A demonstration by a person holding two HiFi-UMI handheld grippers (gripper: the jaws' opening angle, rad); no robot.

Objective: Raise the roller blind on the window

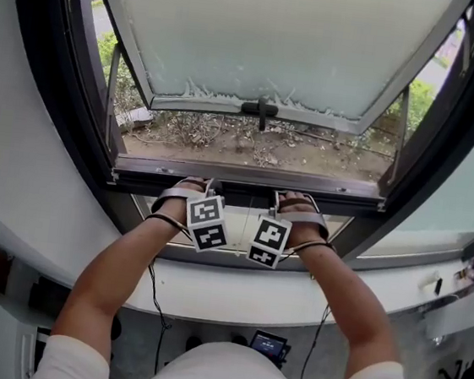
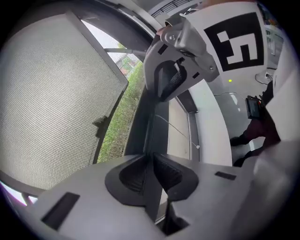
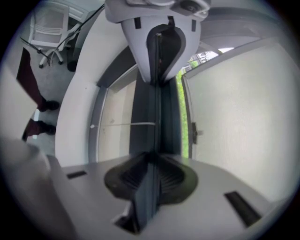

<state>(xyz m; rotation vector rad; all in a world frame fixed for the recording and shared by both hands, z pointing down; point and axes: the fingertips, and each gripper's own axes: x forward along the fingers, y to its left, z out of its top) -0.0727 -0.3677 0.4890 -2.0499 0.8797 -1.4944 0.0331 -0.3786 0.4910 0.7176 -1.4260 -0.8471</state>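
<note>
A dark flat bar (image 1: 245, 195), the blind's bottom rail, runs level across the foot of the window opening. My left gripper (image 1: 193, 186) is shut on it left of the middle. My right gripper (image 1: 294, 198) is shut on it a hand's width to the right. In the left gripper view the bar (image 2: 157, 126) passes edge-on between my left gripper's (image 2: 152, 161) pads and on into the right gripper (image 2: 169, 79). The right gripper view has the same bar (image 3: 150, 122) pinched in my right gripper (image 3: 152, 161) and reaching the left gripper (image 3: 159, 51). No blind fabric is plainly visible.
Beyond the bar a frosted window sash (image 1: 271, 35) with a black handle (image 1: 261, 109) swings outward over soil and plants. A white sill (image 1: 233, 299) curves below my arms. A thin cord (image 3: 126, 124) crosses the pale lower panel. A white chair (image 3: 47, 23) stands on the floor behind.
</note>
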